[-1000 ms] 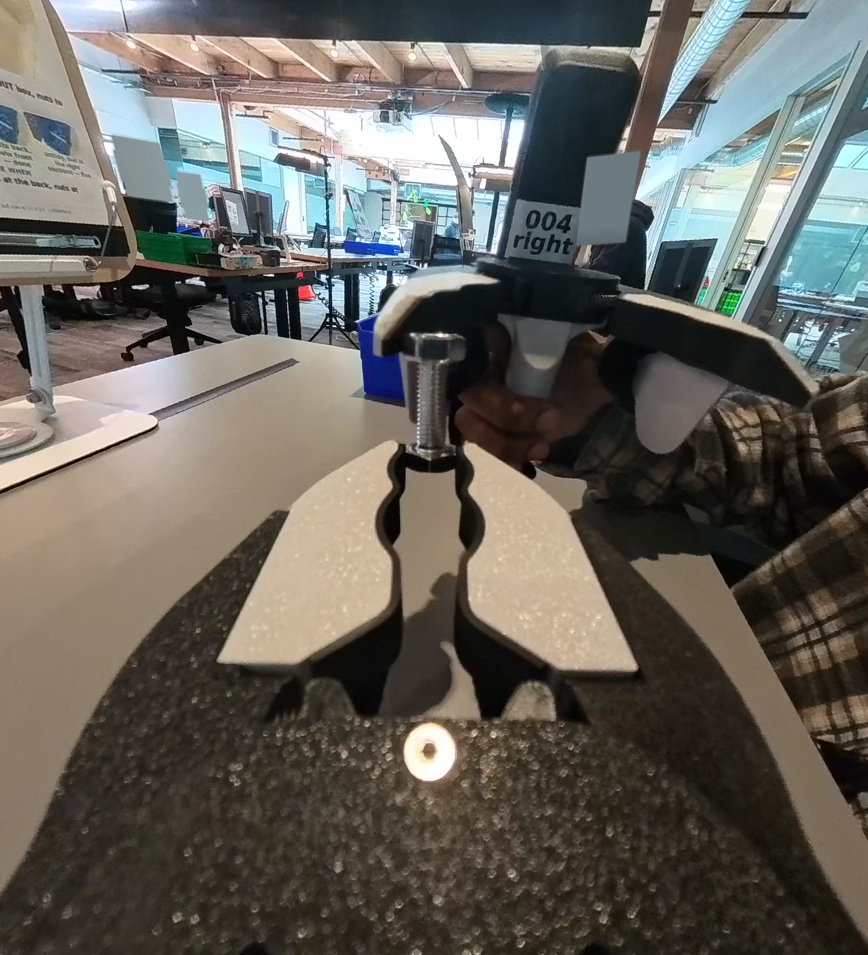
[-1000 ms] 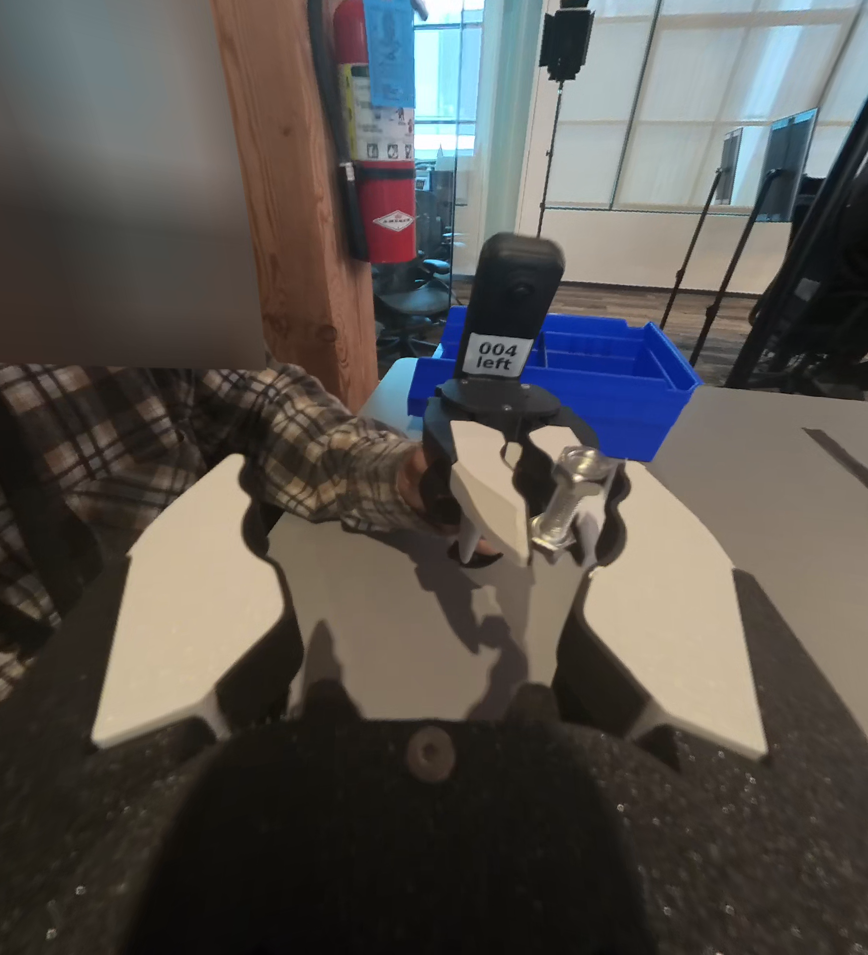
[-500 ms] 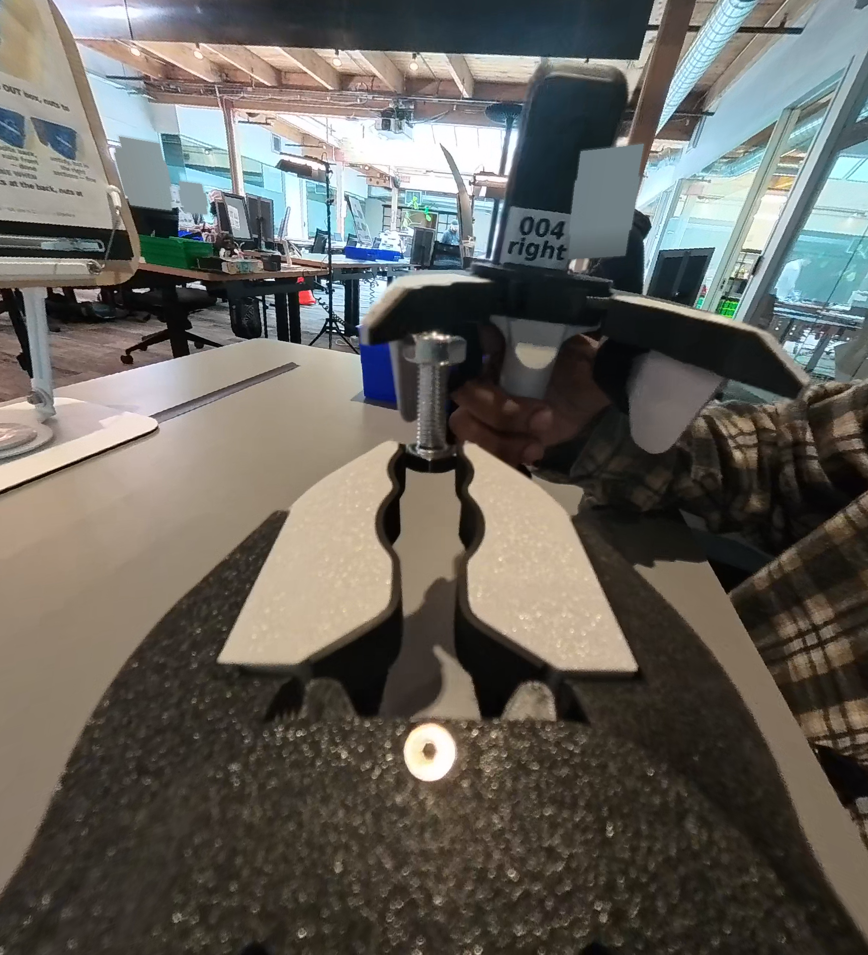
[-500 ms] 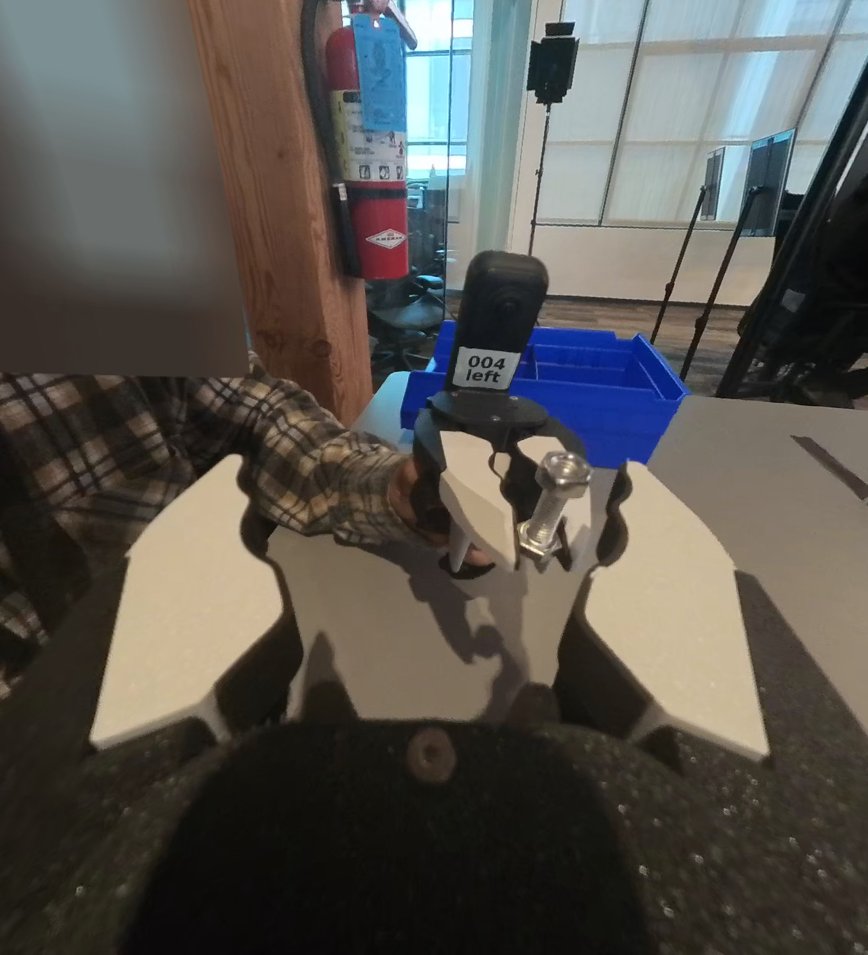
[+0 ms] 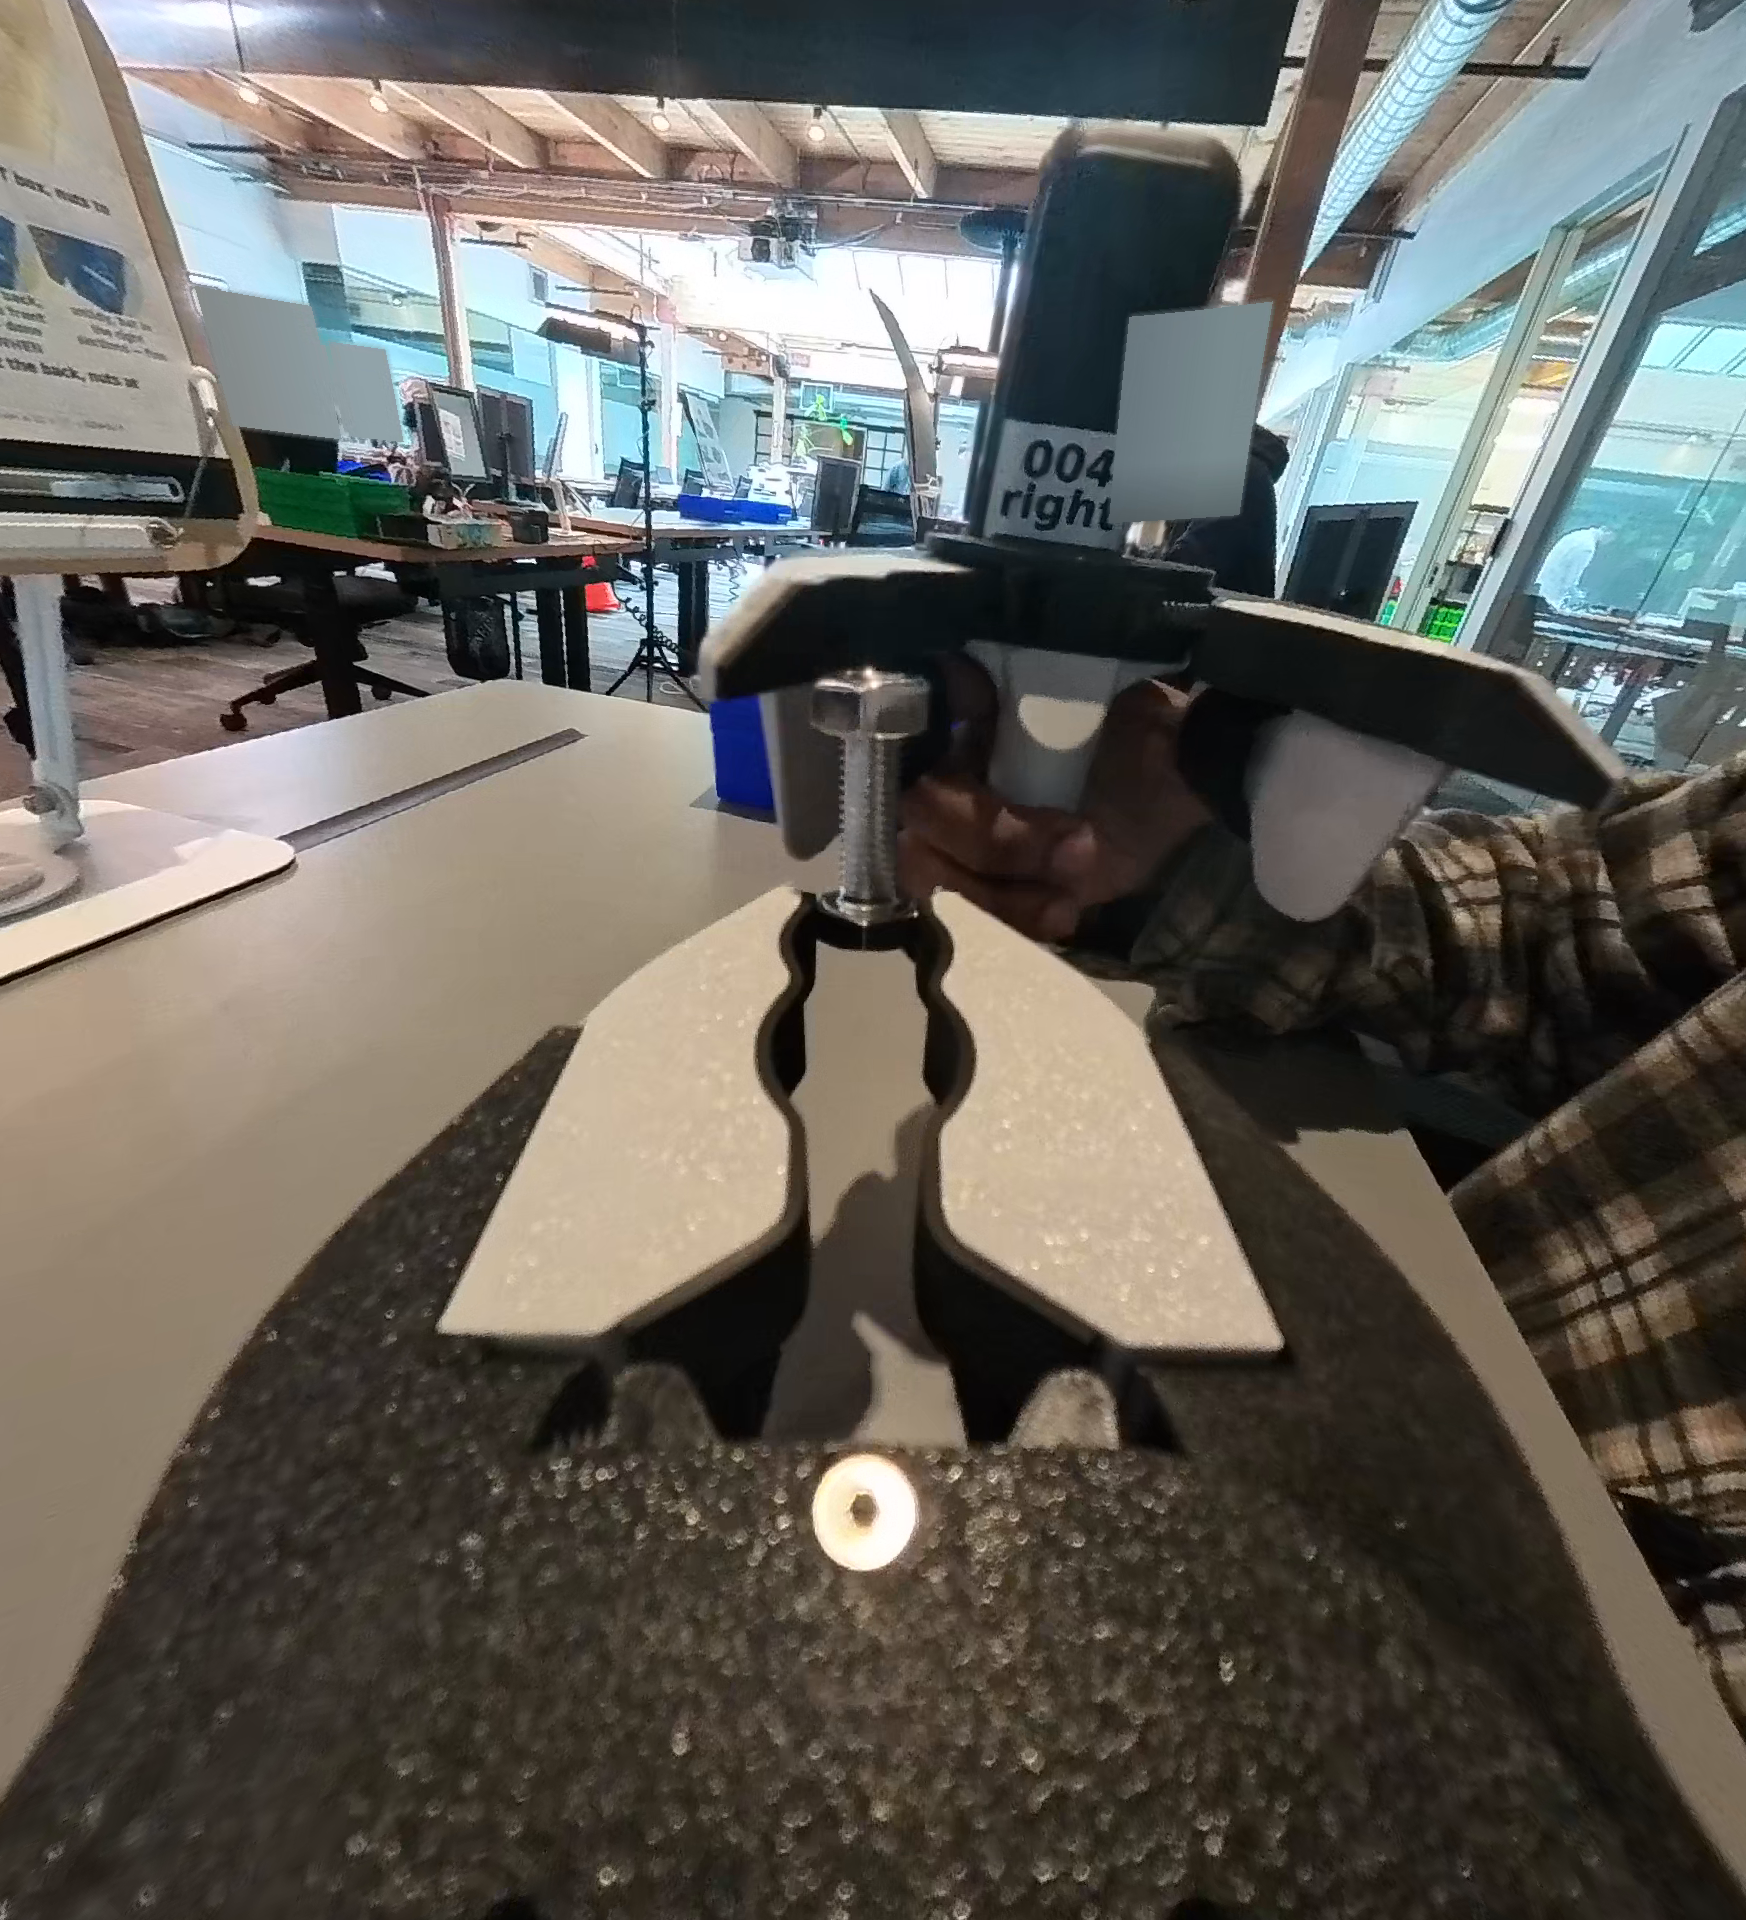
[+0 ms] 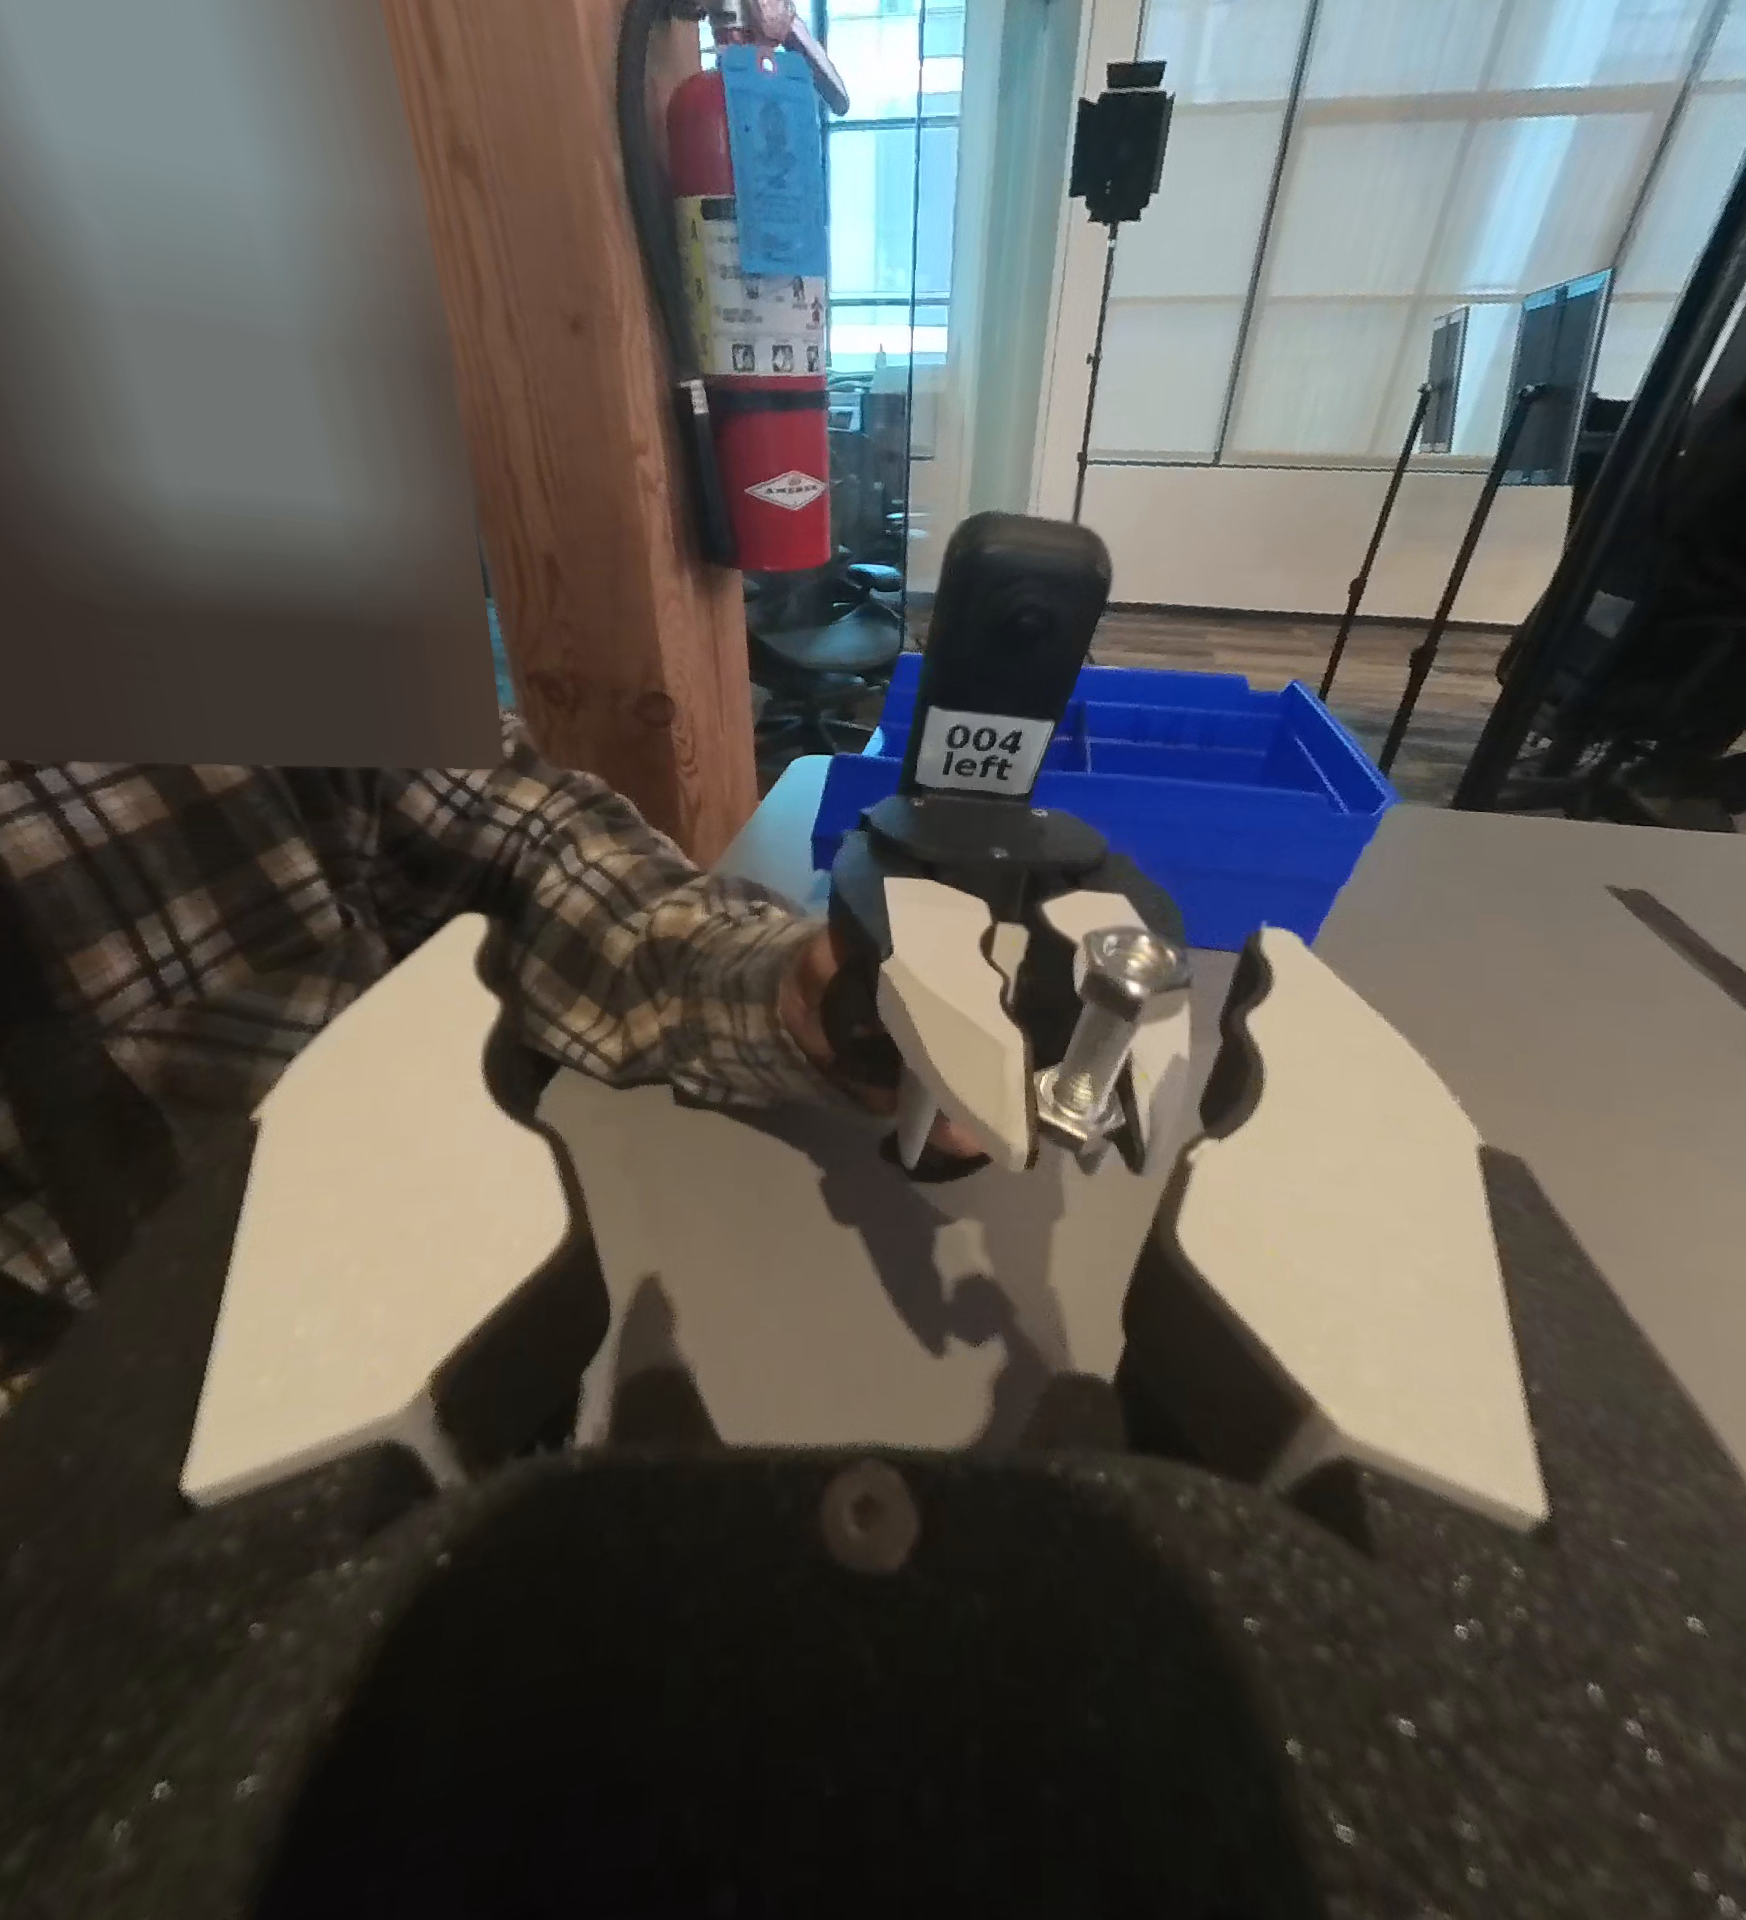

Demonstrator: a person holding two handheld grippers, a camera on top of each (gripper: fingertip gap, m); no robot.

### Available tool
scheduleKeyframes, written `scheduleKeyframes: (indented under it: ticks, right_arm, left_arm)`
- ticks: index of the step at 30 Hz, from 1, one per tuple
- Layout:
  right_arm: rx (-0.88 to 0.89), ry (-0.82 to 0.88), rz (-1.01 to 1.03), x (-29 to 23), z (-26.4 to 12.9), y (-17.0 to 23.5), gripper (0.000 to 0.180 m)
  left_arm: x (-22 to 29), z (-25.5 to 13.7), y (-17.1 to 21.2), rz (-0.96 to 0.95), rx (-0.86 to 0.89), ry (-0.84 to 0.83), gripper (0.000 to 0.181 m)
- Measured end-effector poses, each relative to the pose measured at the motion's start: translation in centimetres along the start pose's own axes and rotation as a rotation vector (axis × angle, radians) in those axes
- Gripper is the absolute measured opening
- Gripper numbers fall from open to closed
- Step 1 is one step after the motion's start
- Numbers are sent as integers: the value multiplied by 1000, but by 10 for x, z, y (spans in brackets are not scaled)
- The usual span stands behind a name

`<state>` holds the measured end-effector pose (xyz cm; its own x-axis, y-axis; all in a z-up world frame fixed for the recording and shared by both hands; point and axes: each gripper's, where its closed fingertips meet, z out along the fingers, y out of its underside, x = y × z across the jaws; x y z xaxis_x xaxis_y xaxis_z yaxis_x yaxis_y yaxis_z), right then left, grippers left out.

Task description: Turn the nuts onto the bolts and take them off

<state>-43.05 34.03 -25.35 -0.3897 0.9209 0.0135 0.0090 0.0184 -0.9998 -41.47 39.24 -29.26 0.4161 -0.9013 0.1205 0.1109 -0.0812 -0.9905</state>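
Left gripper (image 5: pixel 867 920): fingers drawn close, tips clamped on the nut (image 5: pixel 866 906) at the lower end of the bolt (image 5: pixel 870 798). Bolt stands upright from the tips, hex head on top, over the grey table (image 5: pixel 277 1039).

Right gripper (image 6: pixel 879 1018): fingers spread wide, holding nothing. From its own camera, the bolt (image 6: pixel 1108 1023) sits ahead between its fingertips, nearer the right-hand one, tilted in that view, nut (image 6: pixel 1075 1108) at the low end. Cannot tell whether either finger touches the bolt.

In the left wrist view the right gripper (image 5: pixel 1045 821) faces the camera just beyond the bolt; one of its fingers is directly behind the bolt head, the other well off to the side. A hand (image 5: pixel 1045 842) in a plaid sleeve (image 5: pixel 1523 935) holds it.

Beyond the left gripper in the right wrist view: blue bin (image 6: pixel 1264 821) on the table, then a wooden post with a red extinguisher (image 6: pixel 760 343).
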Motion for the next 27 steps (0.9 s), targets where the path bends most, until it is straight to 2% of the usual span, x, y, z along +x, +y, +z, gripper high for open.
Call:
scheduleKeyframes:
  ticks: [5, 8, 17, 20, 27]
  right_arm:
    - [-34, -5, -13, -7, 2, 5, 131]
    - [-33, 8, -12, -7, -4, 5, 126]
    - [-46, 5, -21, -8, 2, 5, 131]
    - [-37, 10, -16, -8, -3, 4, 127]
    - [-22, -22, 10, -8, 5, 3, 134]
  left_arm:
    - [-2, -1, 0, -1, 2, -12, 17]
    - [-2, -1, -1, -3, 1, -9, 17]
    - [-2, -2, -1, 5, 4, -17, 17]
    - [-1, -1, -1, 9, 2, -11, 17]
    - [-1, -1, -1, -1, 7, -11, 17]
